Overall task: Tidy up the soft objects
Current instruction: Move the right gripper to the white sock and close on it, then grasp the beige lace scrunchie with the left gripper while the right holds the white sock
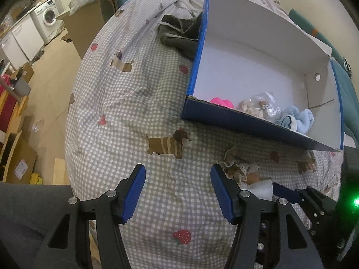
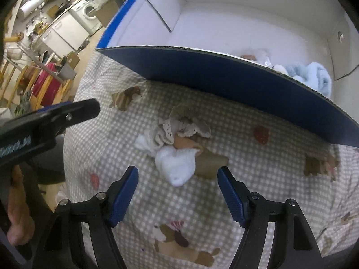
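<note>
A blue box with a white inside (image 1: 258, 62) lies on the checked bedsheet (image 1: 134, 103). In it are a pink soft item (image 1: 221, 102), a beige bundle in clear wrap (image 1: 258, 107) and a light blue towel (image 1: 296, 118). A small pile of lace-trimmed beige and white socks (image 2: 179, 148) lies on the sheet in front of the box (image 2: 224, 85). My right gripper (image 2: 177, 192) is open just short of the pile. My left gripper (image 1: 178, 190) is open and empty, left of the pile (image 1: 242, 170).
A dark grey garment (image 1: 179, 33) lies on the bed behind the box's left wall. The bed's left edge drops to a floor with cardboard boxes (image 1: 20, 163) and a washing machine (image 1: 50, 15). The left gripper's arm (image 2: 44, 121) shows in the right wrist view.
</note>
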Available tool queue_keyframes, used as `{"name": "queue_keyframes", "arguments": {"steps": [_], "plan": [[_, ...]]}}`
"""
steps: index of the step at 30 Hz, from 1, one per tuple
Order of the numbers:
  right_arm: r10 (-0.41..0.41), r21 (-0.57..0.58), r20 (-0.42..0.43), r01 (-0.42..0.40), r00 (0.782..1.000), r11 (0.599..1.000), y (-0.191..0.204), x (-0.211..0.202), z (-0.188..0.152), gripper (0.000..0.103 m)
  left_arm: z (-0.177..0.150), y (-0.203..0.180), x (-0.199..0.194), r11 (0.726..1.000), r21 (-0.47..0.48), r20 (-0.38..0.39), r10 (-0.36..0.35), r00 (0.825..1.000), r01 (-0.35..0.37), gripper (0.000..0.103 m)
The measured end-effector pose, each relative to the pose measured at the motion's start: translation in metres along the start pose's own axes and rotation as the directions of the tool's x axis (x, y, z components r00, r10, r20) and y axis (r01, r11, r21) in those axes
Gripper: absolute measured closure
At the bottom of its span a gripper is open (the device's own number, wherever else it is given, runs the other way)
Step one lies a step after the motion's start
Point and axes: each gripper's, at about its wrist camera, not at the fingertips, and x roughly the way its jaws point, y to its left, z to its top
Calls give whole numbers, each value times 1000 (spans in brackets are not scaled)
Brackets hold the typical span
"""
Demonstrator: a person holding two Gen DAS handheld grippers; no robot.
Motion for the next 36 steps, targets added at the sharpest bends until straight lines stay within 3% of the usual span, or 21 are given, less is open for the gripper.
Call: {"name": "queue_keyframes", "arguments": {"steps": [7, 13, 15, 28, 36], "plan": [[-21, -19, 3, 21, 1000, 1000, 3, 13, 7, 41, 4, -1, 0, 1000, -15, 13, 2, 1000, -2, 46], [-40, -16, 31, 41, 999, 999, 1, 4, 7, 72, 6, -3, 4, 1000, -26, -1, -4, 1000, 4, 46], [-35, -27, 48, 37, 998, 999, 2, -1, 6, 92, 6, -2, 5, 1000, -26, -2, -2, 1000, 2, 46], [-4, -75, 123, 14, 992, 997, 10, -36, -3, 96, 5, 1, 9, 999, -33, -10, 7, 1000, -8, 46], [-54, -5, 143, 55, 988, 998, -31, -71, -8, 96, 4, 3, 18, 999, -34, -40, 14, 999, -15, 46]]}}
